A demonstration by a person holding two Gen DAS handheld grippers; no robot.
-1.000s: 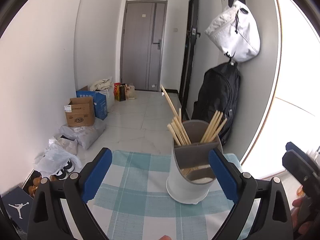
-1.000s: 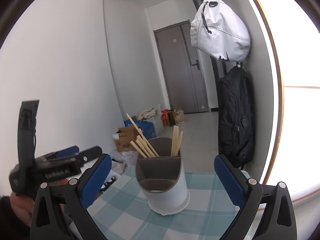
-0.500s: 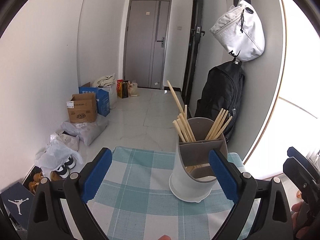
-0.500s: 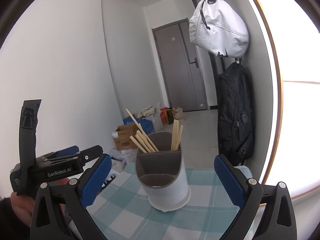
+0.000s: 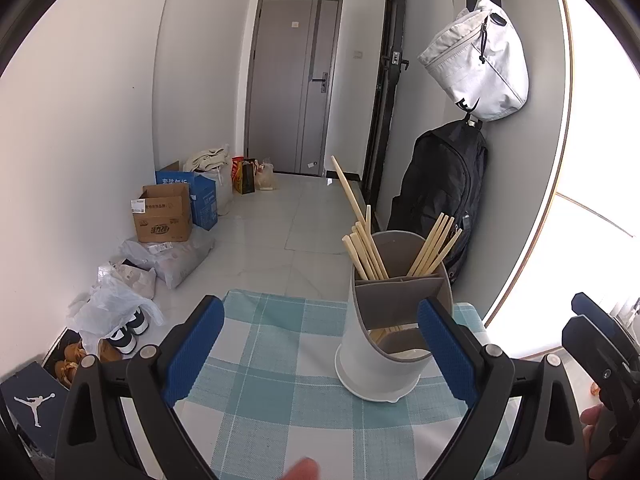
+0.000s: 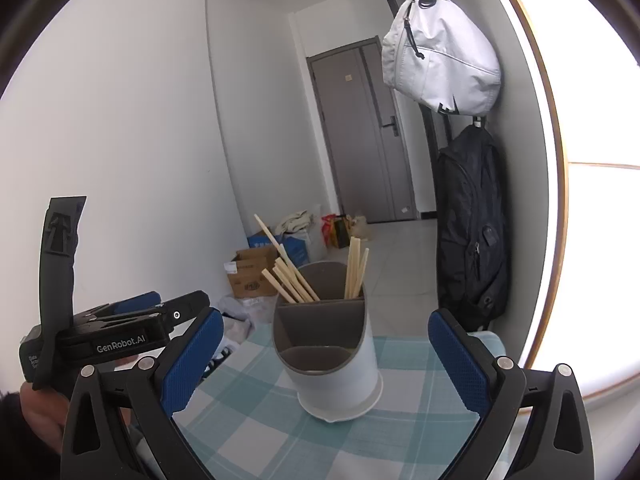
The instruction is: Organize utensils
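Standing at centre right of the left wrist view, the white utensil holder (image 5: pixel 394 320) sits lower and a little nearer than a second ago, the camera having tilted upward. Its wooden chopsticks (image 5: pixel 362 236) fill the two rear compartments; a few lie in the front one. The left gripper (image 5: pixel 320 344) is spread wide and empty, its right pad overlapping the holder's side in the picture. The right gripper (image 6: pixel 324 360), equally wide and empty, frames the holder from behind. Open checked tablecloth (image 5: pixel 280 380) lies to the lower left; the cloth's far edge is just beyond the holder.
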